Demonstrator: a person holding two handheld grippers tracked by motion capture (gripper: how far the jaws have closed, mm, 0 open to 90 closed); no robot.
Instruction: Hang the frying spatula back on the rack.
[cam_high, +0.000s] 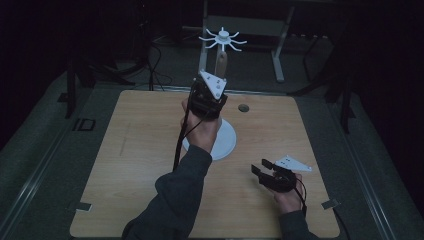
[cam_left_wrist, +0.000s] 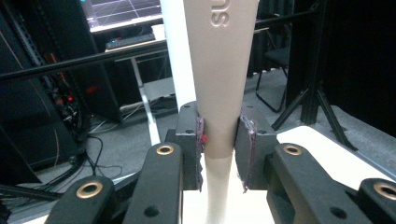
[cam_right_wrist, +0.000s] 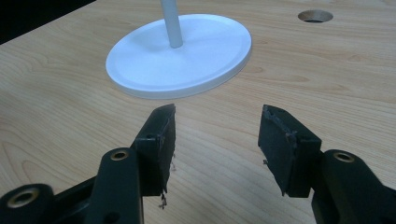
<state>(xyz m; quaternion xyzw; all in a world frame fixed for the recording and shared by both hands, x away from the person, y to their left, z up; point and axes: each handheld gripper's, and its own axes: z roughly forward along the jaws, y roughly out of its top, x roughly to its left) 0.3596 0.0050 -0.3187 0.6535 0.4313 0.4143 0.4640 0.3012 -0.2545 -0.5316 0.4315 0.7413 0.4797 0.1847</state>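
A white stand has a round base (cam_high: 226, 142), a thin pole and a ring of hooks (cam_high: 223, 37) at its top. My left gripper (cam_high: 218, 76) is raised beside the pole, just under the hooks. It is shut on a beige tapered handle (cam_high: 221, 61) that points up. In the left gripper view the pads (cam_left_wrist: 246, 142) press both sides of the beige handle (cam_left_wrist: 219, 70), with the white pole (cam_left_wrist: 175, 56) right behind it. My right gripper (cam_high: 261, 167) rests low over the table at the right. Its jaws stand open with nothing between them (cam_right_wrist: 217, 135), pointing at the base (cam_right_wrist: 187, 60).
The wooden table (cam_high: 135, 150) has a round hole (cam_high: 243, 107) behind the stand, also seen as the hole (cam_right_wrist: 315, 16) in the right gripper view. Dark floor, cables and metal frames surround the table. Black stand legs (cam_left_wrist: 317, 98) rise beyond its far edge.
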